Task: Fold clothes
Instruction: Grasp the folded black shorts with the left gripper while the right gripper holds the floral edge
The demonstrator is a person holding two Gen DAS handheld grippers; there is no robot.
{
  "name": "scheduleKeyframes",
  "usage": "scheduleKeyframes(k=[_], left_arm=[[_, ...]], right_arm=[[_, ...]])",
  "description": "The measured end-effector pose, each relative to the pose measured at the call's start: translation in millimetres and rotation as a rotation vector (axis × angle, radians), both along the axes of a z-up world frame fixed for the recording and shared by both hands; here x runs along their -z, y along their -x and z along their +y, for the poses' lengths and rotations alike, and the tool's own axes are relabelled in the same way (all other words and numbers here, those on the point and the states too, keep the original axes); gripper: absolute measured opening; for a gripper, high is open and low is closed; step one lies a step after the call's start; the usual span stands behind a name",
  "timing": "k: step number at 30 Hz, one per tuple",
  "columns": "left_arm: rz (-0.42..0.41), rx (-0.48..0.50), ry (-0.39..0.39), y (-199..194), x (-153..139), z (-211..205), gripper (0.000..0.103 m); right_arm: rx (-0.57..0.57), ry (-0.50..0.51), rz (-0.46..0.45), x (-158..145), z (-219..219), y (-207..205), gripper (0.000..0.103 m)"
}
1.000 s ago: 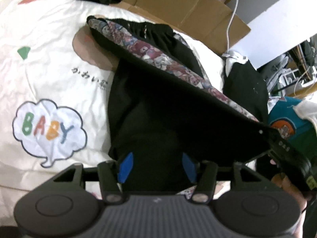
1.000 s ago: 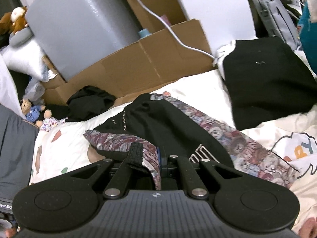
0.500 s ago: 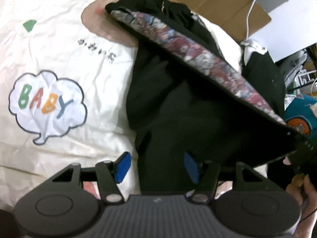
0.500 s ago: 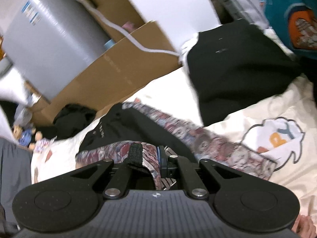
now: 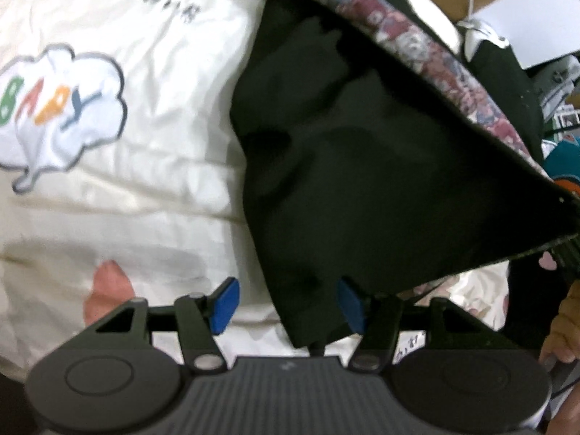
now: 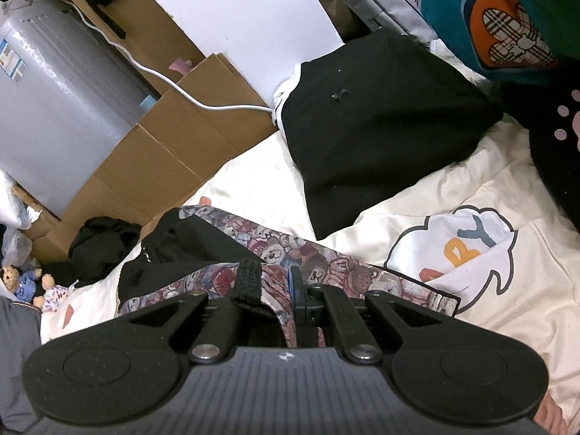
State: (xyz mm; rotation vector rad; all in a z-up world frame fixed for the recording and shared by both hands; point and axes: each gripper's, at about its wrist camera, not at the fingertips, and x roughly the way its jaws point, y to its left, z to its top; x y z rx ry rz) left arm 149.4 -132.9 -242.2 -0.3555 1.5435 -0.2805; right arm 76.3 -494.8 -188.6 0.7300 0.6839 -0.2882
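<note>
Black fabric garment with a bear-print patterned band along its edge point(image 5: 362, 152) — lying partly on the cream bedspread, partly lifted. In the left wrist view it spreads as a dark sheet from the top centre down to the lower middle, the patterned band running diagonally along its upper right edge; its far corner is drawn up toward the right side of the frame. In the right wrist view the same garment point(image 6: 203, 239) lies ahead of the tool, black portion to the left, bear-print band trailing right.

Right gripper point(image 6: 290, 290) — jaws clamped together on the garment's patterned edge, a black ribbed strip of it draped over the left finger.

Left gripper point(image 5: 286, 301) — blue pads apart at a middling width and closing; the garment's lower black corner hangs between them, the right pad against or just beside the cloth (view blurred, contact uncertain), the left pad clear of it.

Cream quilted bedspread with a "BABY" cloud motif point(image 5: 127, 116) — under the garment.

Folded black garment point(image 6: 380, 123) — on the bedspread, well beyond the held piece.

Teal printed fabric with an orange heart point(image 6: 482, 25) — upper right.

Brown cardboard sheets point(image 6: 163, 152), white cable point(image 6: 174, 87), grey wrapped cylinder point(image 6: 61, 108) — behind the bed.
</note>
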Motion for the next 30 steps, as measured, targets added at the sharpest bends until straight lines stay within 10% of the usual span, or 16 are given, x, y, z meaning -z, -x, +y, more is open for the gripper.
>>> scheduleKeyframes(k=[2, 6, 30], left_arm=[[0.016, -0.011, 0.019, 1.3, 6.5, -0.3, 0.054], [0.02, 0.018, 0.011, 2.9, 8.9, -1.2, 0.007], [0.009, 0.081, 0.09, 13.0, -0.2, -18.8, 0.003]], right_arm=[[0.003, -0.007, 0.004, 2.1, -1.5, -0.6, 0.003], [0.007, -0.016, 0.007, 3.2, -2.8, -2.2, 0.003], [0.071, 0.024, 0.093, 11.5, -21.4, 9.1, 0.003]])
